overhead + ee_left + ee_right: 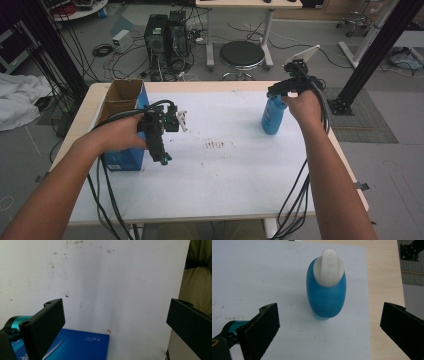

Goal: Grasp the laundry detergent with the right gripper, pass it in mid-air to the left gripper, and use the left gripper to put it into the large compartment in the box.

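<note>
Above the white table (225,180), my right gripper (329,322) pointing down, jaws spread wide, blue bottle (326,295) upright between them (untouched), left gripper (113,322) spread beside the blue box (82,345)

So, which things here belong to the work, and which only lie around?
In the work: blue plastic bottle with white cap; open right tongs above it; blue cardboard box; open left tongs.
Lying about: black round stool; black computer towers.
</note>
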Tool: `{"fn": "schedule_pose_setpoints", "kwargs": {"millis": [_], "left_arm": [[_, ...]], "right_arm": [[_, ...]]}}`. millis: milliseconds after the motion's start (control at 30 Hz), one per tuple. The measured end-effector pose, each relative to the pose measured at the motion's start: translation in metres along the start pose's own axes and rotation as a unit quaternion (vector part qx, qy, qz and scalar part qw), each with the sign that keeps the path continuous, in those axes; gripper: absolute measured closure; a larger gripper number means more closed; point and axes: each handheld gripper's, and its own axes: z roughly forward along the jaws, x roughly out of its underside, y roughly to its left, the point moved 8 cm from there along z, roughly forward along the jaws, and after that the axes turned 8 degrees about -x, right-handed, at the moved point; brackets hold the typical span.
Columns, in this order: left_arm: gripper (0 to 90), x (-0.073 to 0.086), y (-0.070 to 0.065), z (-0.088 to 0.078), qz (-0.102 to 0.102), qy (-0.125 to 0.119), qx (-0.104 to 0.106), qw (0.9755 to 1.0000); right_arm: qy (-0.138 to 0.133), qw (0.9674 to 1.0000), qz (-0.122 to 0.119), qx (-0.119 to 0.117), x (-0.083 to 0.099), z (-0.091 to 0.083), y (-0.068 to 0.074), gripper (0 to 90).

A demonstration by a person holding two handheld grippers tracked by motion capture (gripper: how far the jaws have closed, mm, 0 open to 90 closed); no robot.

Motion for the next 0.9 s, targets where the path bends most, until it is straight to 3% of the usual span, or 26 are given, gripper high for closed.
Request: {"fn": "schedule_pose_setpoints", "kwargs": {"millis": [267,367,600,900], "left_arm": [[1.8,-0.001,0.001,0.002,-0.002,0.0,0.001,1.0],[1.8,-0.003,0.001,0.003,-0.001,-0.001,0.001,1.0],[1.8,-0.005,0.002,0.005,-0.002,-0.002,0.001,1.0],[1.8,-0.004,0.002,0.006,-0.007,-0.005,0.007,0.9999]], "right_arm": [[-0.012,0.9999,0.002,-0.01,0.014,0.016,-0.002,1.5],[-0.023,0.9995,0.017,-0.017,0.02,0.022,-0.003,1.5],[-0.048,0.9984,0.01,-0.028,0.03,0.033,-0.002,1.5],[-0.073,0.9966,0.019,-0.034,0.041,0.046,-0.006,1.5]]}}
